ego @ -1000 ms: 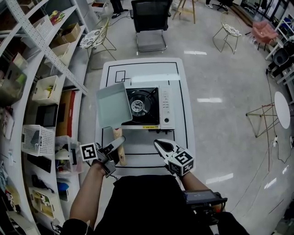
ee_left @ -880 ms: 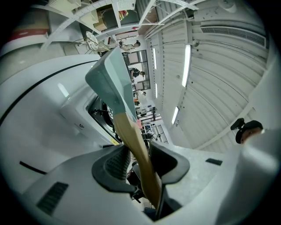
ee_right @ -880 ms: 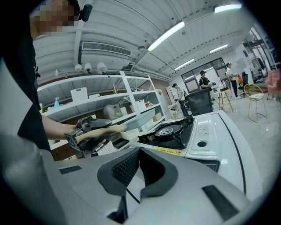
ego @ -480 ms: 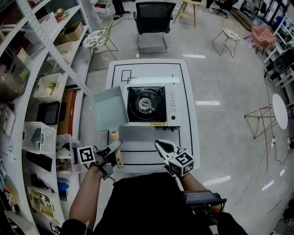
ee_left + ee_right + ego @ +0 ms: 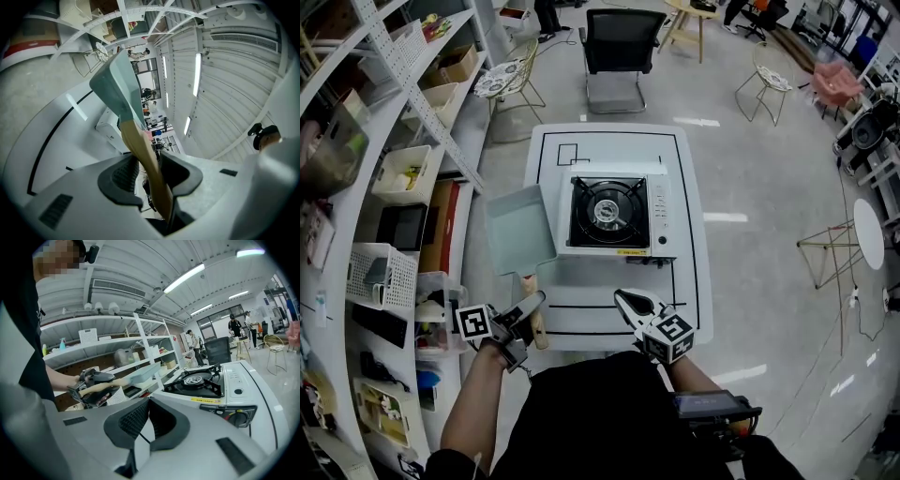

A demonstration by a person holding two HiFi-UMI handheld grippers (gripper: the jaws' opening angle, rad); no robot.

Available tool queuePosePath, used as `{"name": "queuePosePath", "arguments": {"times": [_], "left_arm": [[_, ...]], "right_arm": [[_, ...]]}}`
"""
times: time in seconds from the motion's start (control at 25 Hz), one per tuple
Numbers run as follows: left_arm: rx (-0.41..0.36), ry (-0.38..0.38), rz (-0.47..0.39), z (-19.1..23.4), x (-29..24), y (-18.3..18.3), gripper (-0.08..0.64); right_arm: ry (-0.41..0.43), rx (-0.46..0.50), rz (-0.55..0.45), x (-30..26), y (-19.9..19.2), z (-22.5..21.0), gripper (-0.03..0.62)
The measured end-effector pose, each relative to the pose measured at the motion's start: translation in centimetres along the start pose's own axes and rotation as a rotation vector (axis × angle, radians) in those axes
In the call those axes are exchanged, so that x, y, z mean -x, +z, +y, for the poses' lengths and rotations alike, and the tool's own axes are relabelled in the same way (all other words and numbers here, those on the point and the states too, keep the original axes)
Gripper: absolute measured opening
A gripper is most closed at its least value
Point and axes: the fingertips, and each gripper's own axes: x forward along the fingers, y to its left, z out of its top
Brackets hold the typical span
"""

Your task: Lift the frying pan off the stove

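Note:
The square pale-green frying pan (image 5: 520, 230) hangs level to the left of the stove (image 5: 614, 214), out over the left edge of the white table (image 5: 609, 323). My left gripper (image 5: 530, 305) is shut on its wooden handle (image 5: 532, 291). In the left gripper view the handle (image 5: 143, 154) runs between the dark pads and the pan (image 5: 115, 86) rises ahead. The stove's burner (image 5: 199, 379) is bare. My right gripper (image 5: 621, 296) is shut on nothing, low over the table's near edge. In the right gripper view the pan (image 5: 145, 371) shows at the left.
White shelves (image 5: 384, 178) with bins and boxes stand close on the left, beside the pan. A black office chair (image 5: 614, 52) is beyond the table, with wire chairs (image 5: 511, 80) on the grey floor. The stove's knob (image 5: 239, 417) faces me.
The pan has moved left off the stove and now hangs past the table's left edge, still gripped by the handle. The right gripper has stayed shut and empty.

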Motion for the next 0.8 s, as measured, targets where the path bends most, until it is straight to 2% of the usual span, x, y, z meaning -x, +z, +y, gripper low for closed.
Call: {"name": "queuePosePath", "arguments": {"times": [0.36,0.8], "left_arm": [[0.006,-0.001,-0.022,0.2,2.4,-0.7,0.143],[0.02,0.009,-0.043,1.1,5.2,-1.4,0.143]], "right_arm": [[0.031,0.048,0.005,-0.8,0.3,1.9,0.025],[0.022,0.099,0.004,-1.8,0.5,3.4,0.025]]}}
